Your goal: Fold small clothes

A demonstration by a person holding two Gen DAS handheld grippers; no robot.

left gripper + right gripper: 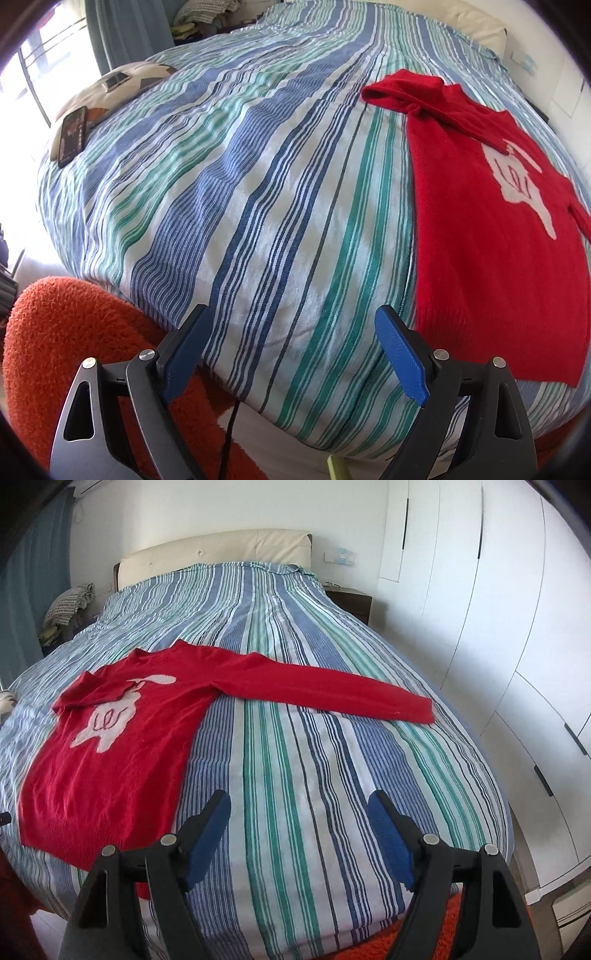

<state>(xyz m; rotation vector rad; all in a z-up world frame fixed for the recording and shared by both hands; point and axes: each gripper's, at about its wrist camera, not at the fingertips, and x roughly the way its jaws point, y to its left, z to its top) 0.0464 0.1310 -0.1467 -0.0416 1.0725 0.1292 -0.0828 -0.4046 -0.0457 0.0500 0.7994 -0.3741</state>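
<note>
- A bed (295, 738) fills both views, covered by a bedspread striped in blue, teal, white and grey, the stripes running from the foot to the headboard.
- A cream padded headboard (214, 550) stands at the far end against a white wall.
- White wardrobe doors (498, 627) with dark slim handles run along the right side of the room; a dark bedside table (351, 600) sits between them and the headboard.
- A blue curtain (33, 602) hangs at the left, with a pile of folded cloth (68, 603) beside it.
- On the bed's left edge lies a patterned pillow (110, 92) with a dark phone (73, 134) resting on it.
- A shaggy orange rug (74, 350) lies on the floor at the foot of the bed.
- The red sweater (110, 746) lies flat on the bedspread near the foot, front up, with a white animal motif on the chest; one sleeve is folded across the chest, the other stretches out straight toward the wardrobe side.
- No writing or brand is readable anywhere.
- The left gripper (291, 350) hovers over the foot of the bed, its blue-padded fingers spread wide and holding nothing.
- The right gripper (299, 834) hangs likewise, fingers apart and empty, just beside the sweater's hem.
</note>
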